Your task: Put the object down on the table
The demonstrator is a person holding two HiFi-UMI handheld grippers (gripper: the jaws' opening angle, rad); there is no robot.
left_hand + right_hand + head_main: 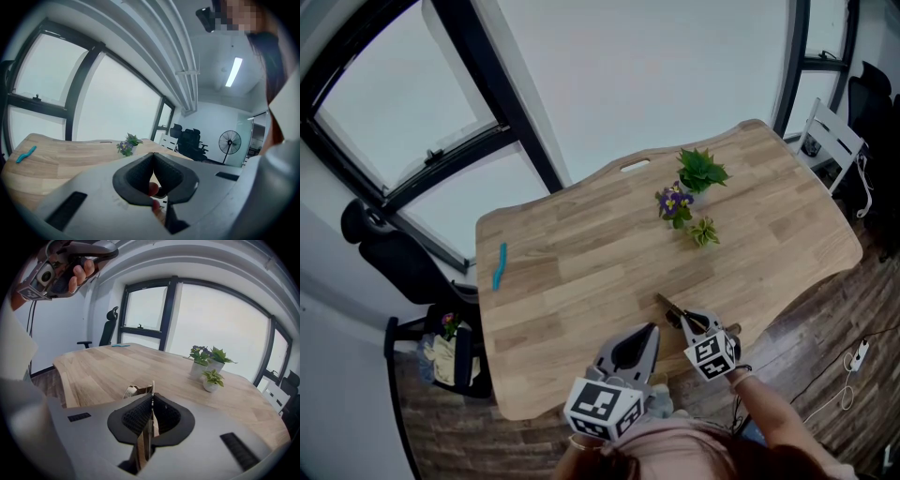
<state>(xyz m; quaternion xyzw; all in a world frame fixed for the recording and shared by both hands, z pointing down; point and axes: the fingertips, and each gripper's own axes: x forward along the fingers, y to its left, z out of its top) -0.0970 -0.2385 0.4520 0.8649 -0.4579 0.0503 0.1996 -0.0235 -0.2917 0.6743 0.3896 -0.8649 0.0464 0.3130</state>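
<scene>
My right gripper (151,398) is clamped on a thin brown strip, a cardboard piece (146,437) by the look of it, held edge-on between the jaws. From the head view the cardboard piece (667,307) pokes out past the jaws over the near edge of the table (581,262), well short of the potted plants (694,192). My left gripper (152,155) has its jaws together with nothing in them. It is raised beside me and plays no part here.

The main risk is the edge. The strip sits close to my side of the table, so if I let go here it could tip off and fall to the floor. I would rather carry it further in first. Letting go from too high is the other worry: a light, flat piece could flutter or land on its edge and topple. It may also cling to a pad when the jaws part.

I cannot tell whether the strip is touching the wood or hanging above it, since no view shows the gap. Its full shape is unclear too. In the right gripper view I see only its thin edge, plus a tan folded bit (133,391) beyond the jaws that may belong to it. The blue thing (499,265) far to the left is too small to name.
</scene>
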